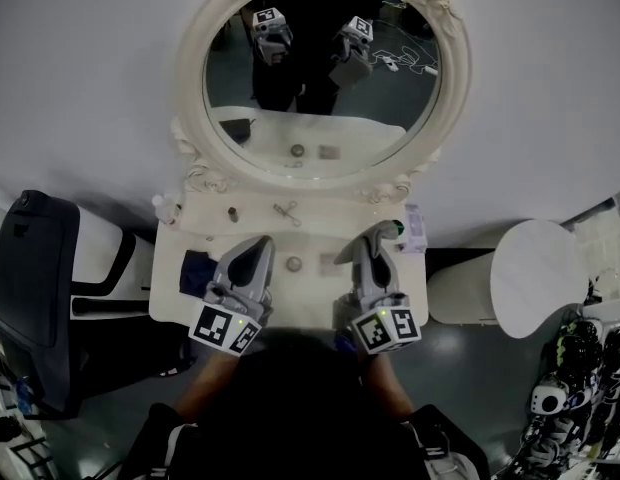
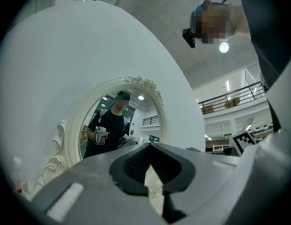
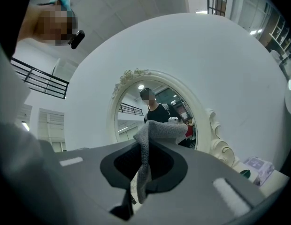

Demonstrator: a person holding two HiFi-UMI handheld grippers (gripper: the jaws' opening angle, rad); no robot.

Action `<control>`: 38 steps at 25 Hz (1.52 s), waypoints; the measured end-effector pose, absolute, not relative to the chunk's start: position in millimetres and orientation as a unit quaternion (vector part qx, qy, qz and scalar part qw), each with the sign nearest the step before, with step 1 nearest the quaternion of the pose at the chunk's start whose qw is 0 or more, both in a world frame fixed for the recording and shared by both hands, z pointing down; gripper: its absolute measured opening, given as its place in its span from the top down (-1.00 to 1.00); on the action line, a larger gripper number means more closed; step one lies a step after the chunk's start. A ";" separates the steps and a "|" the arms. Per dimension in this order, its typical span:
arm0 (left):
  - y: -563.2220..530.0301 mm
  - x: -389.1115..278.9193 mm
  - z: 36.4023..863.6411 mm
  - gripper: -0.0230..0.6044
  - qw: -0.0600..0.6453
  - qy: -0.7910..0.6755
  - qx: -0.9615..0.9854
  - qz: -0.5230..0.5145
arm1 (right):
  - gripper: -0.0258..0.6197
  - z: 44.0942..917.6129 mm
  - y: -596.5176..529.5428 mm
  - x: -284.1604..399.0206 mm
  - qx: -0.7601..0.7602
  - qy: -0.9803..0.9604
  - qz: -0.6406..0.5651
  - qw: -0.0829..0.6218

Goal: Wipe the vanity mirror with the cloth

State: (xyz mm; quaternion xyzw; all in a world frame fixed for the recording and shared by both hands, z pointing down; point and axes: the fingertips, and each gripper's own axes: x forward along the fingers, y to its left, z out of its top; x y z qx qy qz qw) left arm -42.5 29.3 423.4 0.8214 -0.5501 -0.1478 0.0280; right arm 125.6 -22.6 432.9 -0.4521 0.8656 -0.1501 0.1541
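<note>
The oval vanity mirror (image 1: 320, 78) in its ornate white frame stands at the back of the white vanity table (image 1: 302, 293). My right gripper (image 1: 371, 240) is over the table's right half, shut on a grey knitted cloth (image 3: 155, 132) that sticks up out of its jaws; the mirror (image 3: 157, 104) lies ahead, apart from the cloth. My left gripper (image 1: 256, 245) hovers over the table's left half, jaws together with nothing in them. In the left gripper view, the left gripper (image 2: 153, 175) points at the mirror (image 2: 112, 125) too. Both grippers appear reflected in the glass.
A dark blue cloth (image 1: 196, 269) lies on the table left of my left gripper. Along the table's back are a small bottle (image 1: 165, 208), a little jar (image 1: 233, 213), a metal piece (image 1: 287, 211) and a tissue pack (image 1: 415, 230). A black chair (image 1: 35, 278) stands left, a round white stool (image 1: 535, 278) right.
</note>
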 end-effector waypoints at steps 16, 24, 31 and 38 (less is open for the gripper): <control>-57.0 -26.0 429.7 0.92 0.039 -0.561 0.817 -0.130 | 0.87 451.3 -118.7 135.0 -0.444 0.868 -0.171 0.144; -96.8 -24.0 427.1 0.92 0.039 -0.583 0.803 -0.122 | 0.87 461.3 -160.1 140.5 -0.434 0.873 -0.178 0.135; -111.9 -23.4 429.5 0.92 0.045 -0.584 0.802 -0.118 | 0.87 471.6 -185.4 140.7 -0.443 0.868 -0.180 0.136; -124.1 -34.4 445.7 0.92 0.061 -0.580 0.805 -0.111 | 0.87 491.2 -211.6 134.5 -0.463 0.858 -0.181 0.127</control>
